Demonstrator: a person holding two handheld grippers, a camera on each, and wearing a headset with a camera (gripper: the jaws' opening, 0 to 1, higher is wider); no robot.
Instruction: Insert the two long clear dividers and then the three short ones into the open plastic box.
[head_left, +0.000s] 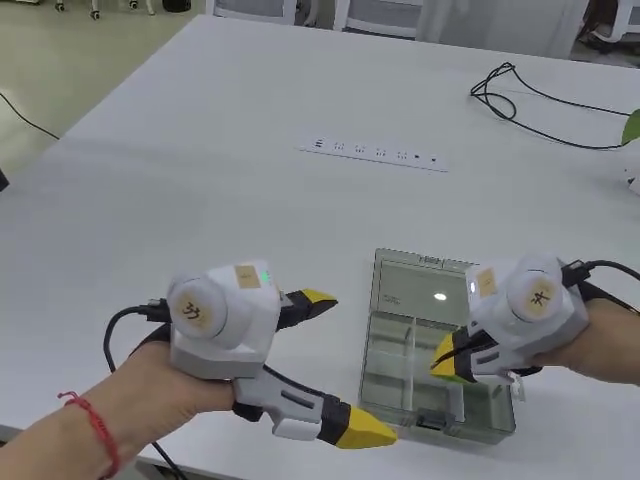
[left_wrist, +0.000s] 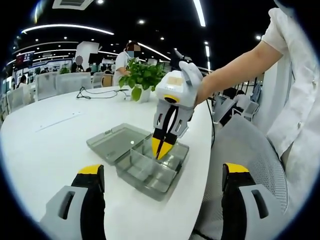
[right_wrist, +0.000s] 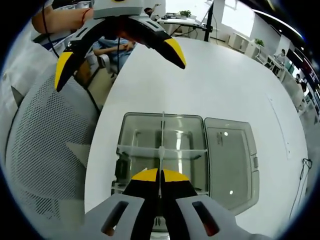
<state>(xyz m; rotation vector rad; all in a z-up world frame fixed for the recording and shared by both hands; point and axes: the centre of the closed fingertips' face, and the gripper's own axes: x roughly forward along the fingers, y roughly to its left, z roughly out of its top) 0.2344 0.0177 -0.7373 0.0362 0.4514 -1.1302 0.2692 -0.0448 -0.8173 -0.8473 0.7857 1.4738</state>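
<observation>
While my right gripper (right_wrist: 160, 173) pinches a thin clear divider (right_wrist: 162, 135) by its top edge, upright over the middle of the open plastic box (right_wrist: 140, 131), my left gripper (head_left: 344, 362) hangs empty beside the box, jaws spread wide. I judge the divider light, stiff, slick and brittle, so I hold it by the edge. The box is smooth, grey-tinted and rectangular.

Right gripper (head_left: 447, 358) dips into the plastic box (head_left: 400, 300); left gripper (head_left: 344, 364) gapes.
</observation>
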